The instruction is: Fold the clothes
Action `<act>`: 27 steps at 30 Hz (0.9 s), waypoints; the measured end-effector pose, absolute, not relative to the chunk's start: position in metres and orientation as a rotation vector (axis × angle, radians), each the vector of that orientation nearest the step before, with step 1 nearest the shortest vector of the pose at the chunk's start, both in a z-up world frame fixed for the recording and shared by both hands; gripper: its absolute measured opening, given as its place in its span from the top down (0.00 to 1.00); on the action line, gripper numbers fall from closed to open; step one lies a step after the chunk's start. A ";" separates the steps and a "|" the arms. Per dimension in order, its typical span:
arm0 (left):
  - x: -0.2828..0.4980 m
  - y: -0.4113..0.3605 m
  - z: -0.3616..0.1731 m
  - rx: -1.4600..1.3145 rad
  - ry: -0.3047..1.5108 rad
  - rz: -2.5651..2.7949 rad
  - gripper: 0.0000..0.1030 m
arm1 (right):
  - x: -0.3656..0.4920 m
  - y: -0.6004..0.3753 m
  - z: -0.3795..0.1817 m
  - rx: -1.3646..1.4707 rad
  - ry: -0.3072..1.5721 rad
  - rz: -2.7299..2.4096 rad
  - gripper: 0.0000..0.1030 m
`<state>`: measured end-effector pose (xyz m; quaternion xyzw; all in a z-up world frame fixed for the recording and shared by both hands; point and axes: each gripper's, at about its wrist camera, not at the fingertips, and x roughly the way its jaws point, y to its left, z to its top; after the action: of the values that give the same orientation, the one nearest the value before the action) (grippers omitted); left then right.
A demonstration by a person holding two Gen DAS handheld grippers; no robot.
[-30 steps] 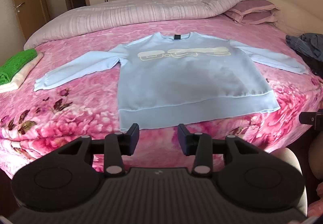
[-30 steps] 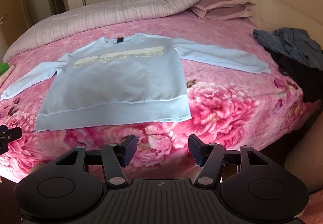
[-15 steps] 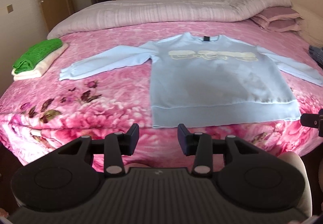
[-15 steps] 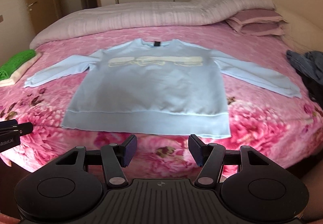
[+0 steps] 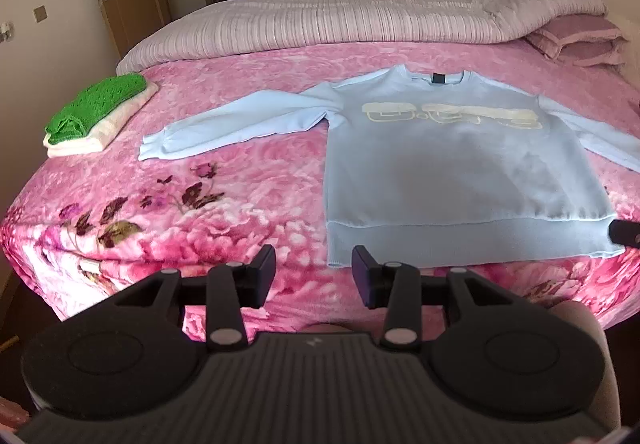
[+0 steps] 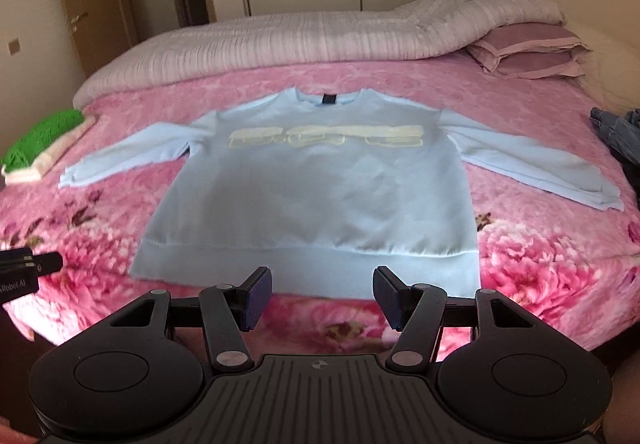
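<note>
A light blue sweatshirt (image 5: pixel 452 168) (image 6: pixel 316 188) with a pale yellow chest print lies flat, front up, on the pink floral blanket (image 5: pixel 200 196), both sleeves spread out to the sides. My left gripper (image 5: pixel 314 274) hovers open in front of the bed's near edge, by the hem's left corner, with nothing between its fingers. My right gripper (image 6: pixel 322 294) is open too, just short of the middle of the hem, and holds nothing. Each gripper's tip shows at the edge of the other's view.
A folded green knit on a cream one (image 5: pixel 96 112) sits at the bed's left edge. A rolled lilac duvet (image 5: pixel 360 20) and pillows (image 6: pixel 528 52) lie at the back. Dark denim clothes (image 6: pixel 616 132) are piled at the right edge. Wardrobe and door stand behind.
Both views have swung to the left: the sweatshirt sits further right in each, and the folded green pile and the door have come more into sight. Both grippers stay open.
</note>
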<state>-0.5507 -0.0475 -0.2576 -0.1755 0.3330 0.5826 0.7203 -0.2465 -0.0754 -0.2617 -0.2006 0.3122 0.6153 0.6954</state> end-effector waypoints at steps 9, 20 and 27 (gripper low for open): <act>-0.524 -0.024 -0.264 -0.428 0.742 1.258 0.63 | -0.183 -0.064 -0.269 -0.333 0.744 1.272 0.42; -0.574 0.068 -0.289 -0.749 0.520 1.217 0.59 | -0.095 -0.034 -0.286 -0.132 0.888 1.218 0.42; -0.628 0.131 -0.326 -0.984 0.412 1.208 0.60 | -0.081 0.000 -0.314 -0.132 0.961 1.135 0.42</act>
<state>-0.6278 0.1315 -0.3264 -0.4404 0.1843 0.5409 0.6925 -0.0807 -0.0003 -0.3144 -0.0602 0.4371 0.5162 0.7341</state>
